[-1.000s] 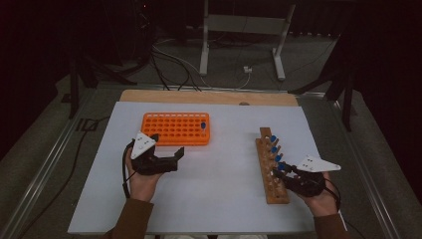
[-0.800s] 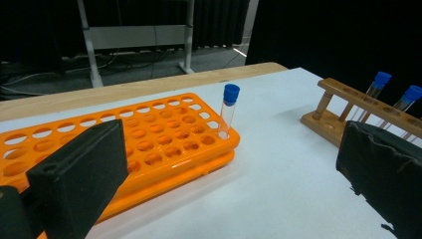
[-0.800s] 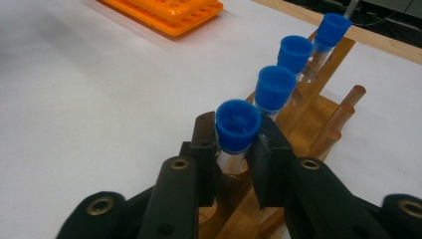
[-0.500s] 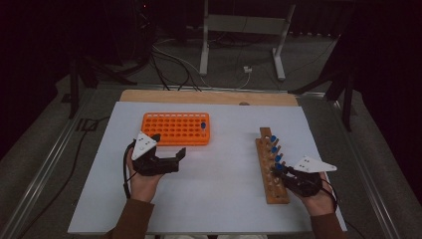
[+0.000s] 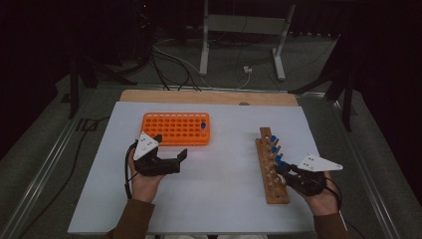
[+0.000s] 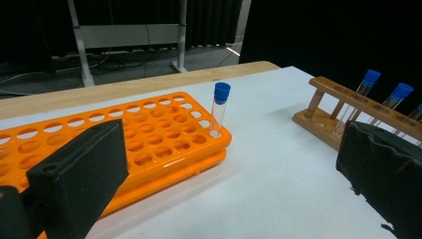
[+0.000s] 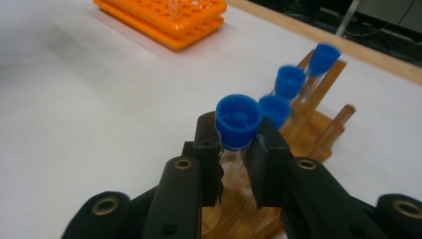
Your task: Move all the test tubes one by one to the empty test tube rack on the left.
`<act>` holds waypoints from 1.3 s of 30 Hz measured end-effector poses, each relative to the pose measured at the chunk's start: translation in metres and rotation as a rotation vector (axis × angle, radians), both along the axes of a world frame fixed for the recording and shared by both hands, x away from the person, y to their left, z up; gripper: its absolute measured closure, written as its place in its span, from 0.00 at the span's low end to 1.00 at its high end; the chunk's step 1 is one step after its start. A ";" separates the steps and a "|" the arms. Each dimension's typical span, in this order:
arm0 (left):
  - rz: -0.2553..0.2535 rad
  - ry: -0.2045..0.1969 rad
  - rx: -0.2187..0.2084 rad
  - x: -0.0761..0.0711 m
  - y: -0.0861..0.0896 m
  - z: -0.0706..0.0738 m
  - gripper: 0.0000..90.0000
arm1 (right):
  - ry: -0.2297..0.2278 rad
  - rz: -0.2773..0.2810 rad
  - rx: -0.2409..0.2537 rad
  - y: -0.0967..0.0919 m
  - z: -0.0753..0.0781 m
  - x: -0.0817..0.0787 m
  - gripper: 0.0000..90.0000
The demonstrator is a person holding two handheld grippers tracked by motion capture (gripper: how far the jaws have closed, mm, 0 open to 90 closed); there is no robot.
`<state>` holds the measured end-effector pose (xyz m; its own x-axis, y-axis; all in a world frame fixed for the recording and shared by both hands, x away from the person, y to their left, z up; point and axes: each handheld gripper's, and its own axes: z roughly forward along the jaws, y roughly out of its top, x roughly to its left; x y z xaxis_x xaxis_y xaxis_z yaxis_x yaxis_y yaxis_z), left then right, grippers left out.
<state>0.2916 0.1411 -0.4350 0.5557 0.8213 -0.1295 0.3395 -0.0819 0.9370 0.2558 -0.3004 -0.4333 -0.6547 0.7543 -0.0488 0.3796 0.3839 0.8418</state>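
Having closed, right gripper (image 7: 234, 164) fingers on tube (image 7: 238, 124)

A white table top (image 5: 219, 199) with a pale wooden strip (image 5: 209, 96) along its far edge stands on a grey floor (image 5: 45, 149). Beyond the table, a light metal stand (image 5: 244, 30) rests on two splayed feet. Dark and white cables (image 5: 179, 64) lie across the floor near it. A metal rail (image 5: 42, 186) runs beside the table's left edge. The far room is dark and unlit; only the table is lit.
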 end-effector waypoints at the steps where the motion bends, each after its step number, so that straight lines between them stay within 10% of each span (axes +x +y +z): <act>1: -0.001 0.000 0.001 0.000 0.000 0.000 0.01 | -0.001 0.000 0.007 -0.001 0.003 -0.001 0.85; 24: -0.070 -0.020 0.013 -0.001 -0.015 0.003 0.01 | -0.063 0.002 0.048 -0.003 0.044 -0.008 0.85; 39: -0.161 -0.055 0.038 -0.007 -0.047 0.017 0.02 | -0.031 0.048 0.060 0.026 0.040 -0.002 0.85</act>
<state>0.2841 0.0938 -0.4180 0.6860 0.7246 -0.0652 0.2669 -0.1673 0.9491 0.2538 -0.2744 -0.3932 -0.6890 0.7243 -0.0254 0.3354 0.3497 0.8748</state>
